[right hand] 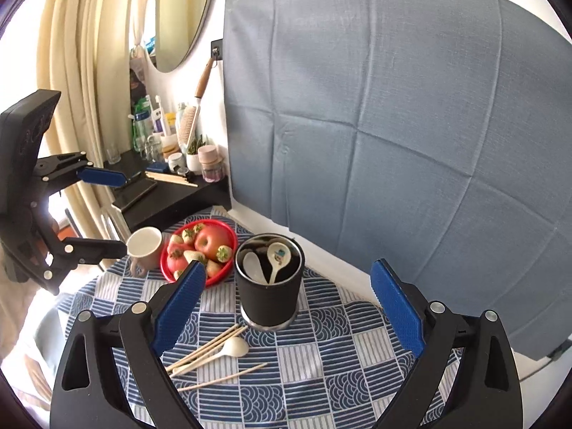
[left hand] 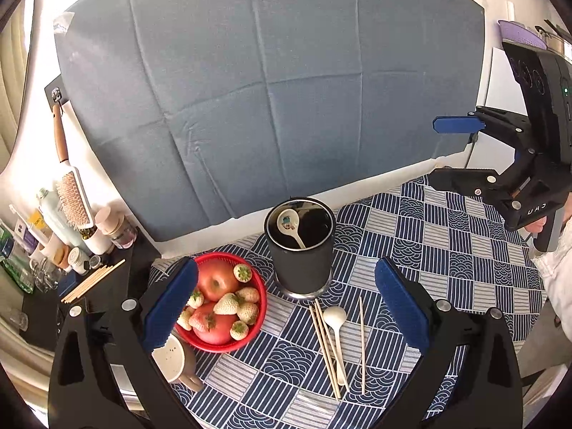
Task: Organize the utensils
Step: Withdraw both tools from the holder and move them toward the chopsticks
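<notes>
A black utensil holder [left hand: 299, 261] stands upright on the blue patterned tablecloth [left hand: 447, 236]. In the right wrist view the holder [right hand: 270, 293] has a picture spoon [right hand: 277, 255] and a plain white spoon [right hand: 252, 266] in it. In front of it lie a cream spoon [left hand: 336, 325] and several wooden chopsticks [left hand: 325, 343], loose on the cloth. My left gripper [left hand: 286, 268] hovers open above them, with nothing between its fingers. My right gripper [right hand: 289, 271] is open and empty too, raised on the holder's right side [left hand: 436, 152].
A red basket [left hand: 262, 307] of apples and strawberries sits left of the holder, with a beige mug [left hand: 171, 357] beside it. A black shelf [right hand: 171, 200] at the left carries bottles, jars and more chopsticks. A blue cloth [left hand: 271, 89] hangs on the wall behind. A person's sleeve [left hand: 557, 279] is at the right.
</notes>
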